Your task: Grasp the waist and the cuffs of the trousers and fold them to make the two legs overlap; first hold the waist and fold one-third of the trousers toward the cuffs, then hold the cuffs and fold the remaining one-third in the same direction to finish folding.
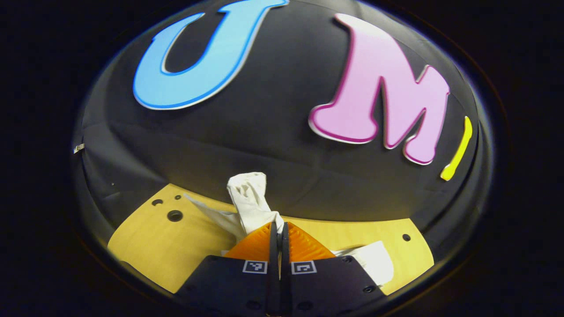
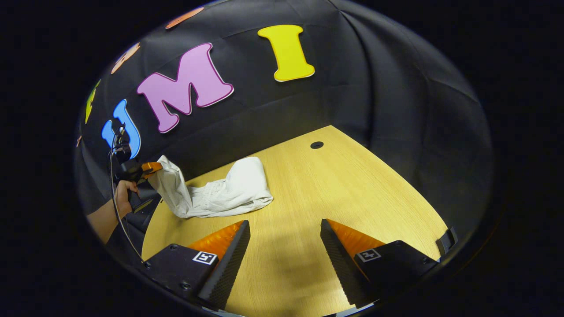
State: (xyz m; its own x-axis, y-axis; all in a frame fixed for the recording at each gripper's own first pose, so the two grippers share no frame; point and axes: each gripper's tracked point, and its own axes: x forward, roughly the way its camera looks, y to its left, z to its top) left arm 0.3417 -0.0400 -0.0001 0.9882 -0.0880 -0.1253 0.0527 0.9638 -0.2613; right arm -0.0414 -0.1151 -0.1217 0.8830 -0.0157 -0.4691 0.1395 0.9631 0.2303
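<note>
On the pale wooden table (image 2: 335,185) lie the crumpled white cloth trousers (image 2: 233,189), one end lifted off the surface. My left gripper (image 1: 278,229) is clamped tight on that raised fold, which stands up just past my fingertips. My right gripper (image 2: 285,237) hangs well apart from the trousers, fingers spread wide, holding nothing.

My left gripper (image 1: 279,229) is pinched tight on the trousers (image 1: 249,200), lifted up in my hand (image 2: 124,191). My right gripper (image 2: 285,229) hangs wide open, holding nothing.
</note>
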